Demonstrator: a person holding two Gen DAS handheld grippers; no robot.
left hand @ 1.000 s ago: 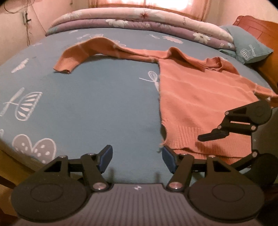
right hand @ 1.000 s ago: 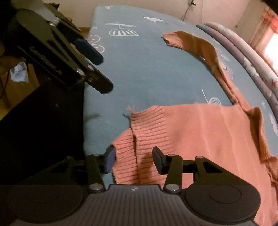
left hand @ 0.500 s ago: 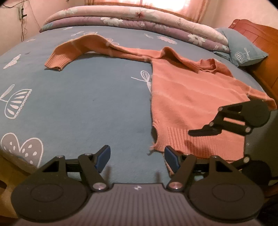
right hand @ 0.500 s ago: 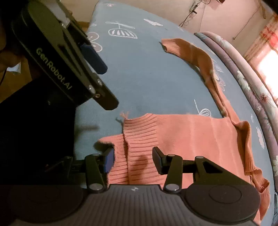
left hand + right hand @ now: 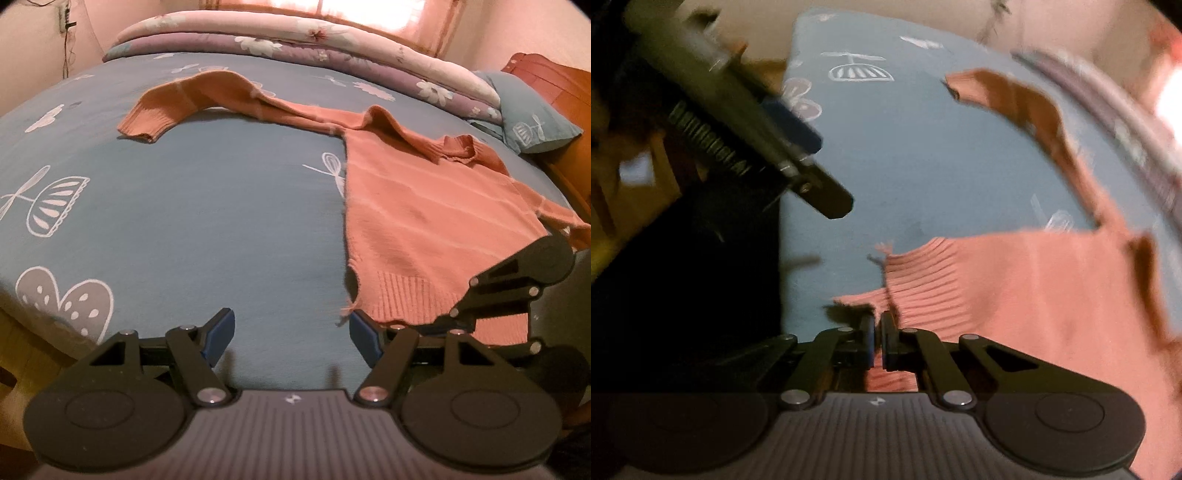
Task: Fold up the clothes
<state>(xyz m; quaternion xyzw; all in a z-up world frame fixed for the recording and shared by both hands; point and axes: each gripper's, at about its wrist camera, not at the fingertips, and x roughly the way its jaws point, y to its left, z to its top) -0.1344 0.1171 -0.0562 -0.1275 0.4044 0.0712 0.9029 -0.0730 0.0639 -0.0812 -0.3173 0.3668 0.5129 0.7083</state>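
Since a second ago, right gripper [image 5: 878,341] has clamped onto sweater [image 5: 436,229] hem between its jaws, likely to lift for folding. Sweater sprawls across bed [image 5: 207,221]. Left gripper [image 5: 291,338] gapes, hem corner beside its right pad.

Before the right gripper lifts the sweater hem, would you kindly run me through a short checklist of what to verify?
1. Right gripper jaws closed on the ribbed hem of the sweater: ok, fabric sits between them.
2. Left gripper holding the other hem corner: not ok, jaws open over the bedsheet, corner only beside one pad.
3. Sweater body flat: ok, mostly smooth.
4. Far sleeve laid straight: not ok, it lies stretched out sideways and humped.
5. Both hem layers caught by the right gripper: cannot tell, picture blurred.
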